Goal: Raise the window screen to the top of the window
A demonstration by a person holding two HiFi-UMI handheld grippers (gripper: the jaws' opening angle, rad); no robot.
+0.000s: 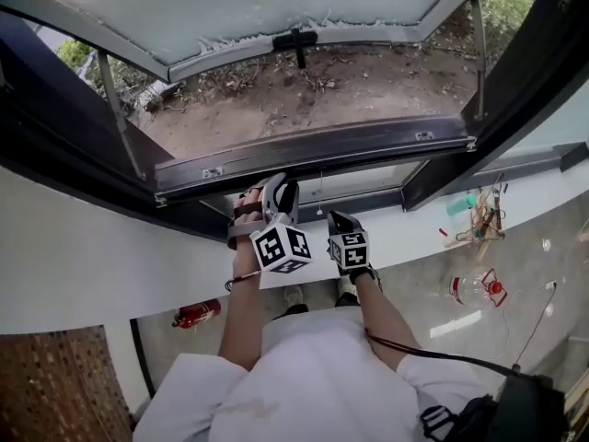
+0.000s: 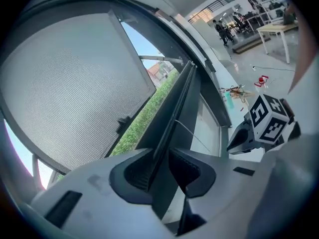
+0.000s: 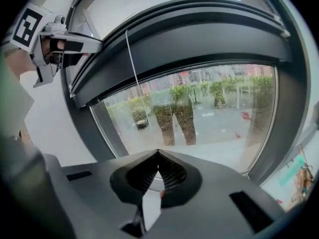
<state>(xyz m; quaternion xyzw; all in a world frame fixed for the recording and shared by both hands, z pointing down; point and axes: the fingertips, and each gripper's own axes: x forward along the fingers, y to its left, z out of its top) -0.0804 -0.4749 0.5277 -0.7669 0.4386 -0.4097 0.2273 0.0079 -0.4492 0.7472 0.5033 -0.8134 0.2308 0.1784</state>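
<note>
The left claw (image 2: pixel 159 169) has its jaws a narrow gap apart. The dark screen bar (image 2: pixel 172 118) runs through that gap, and a ribbed pad (image 2: pixel 137 172) lies against each side of its edge, so the claw has hold of the bar.

The right claw (image 3: pixel 158 154) is closed tight, with its pad tips meeting and nothing between them. In the head view it sits just beside the left one, a little nearer the person. It points at the fixed lower pane (image 3: pixel 199 113) beneath the bar. A thin white cord (image 3: pixel 130 68) hangs from the bar down across that pane.

The screen bar lies low, along the bottom edge of the window opening, and reaches from one dark side frame (image 1: pixel 55 127) to the other. Above it, bare ground (image 1: pixel 304 99) shows through the opening. The sash (image 1: pixel 276 3) is swung outward overhead and carries a black handle (image 1: pixel 296 40).

A white sill (image 1: pixel 92 256) runs under the claws, with a small clutter of things (image 1: pixel 479 215) towards its right end. On the floor lie a red bottle (image 1: pixel 196 314) and a clear bottle with a red cap (image 1: pixel 474 288).
</note>
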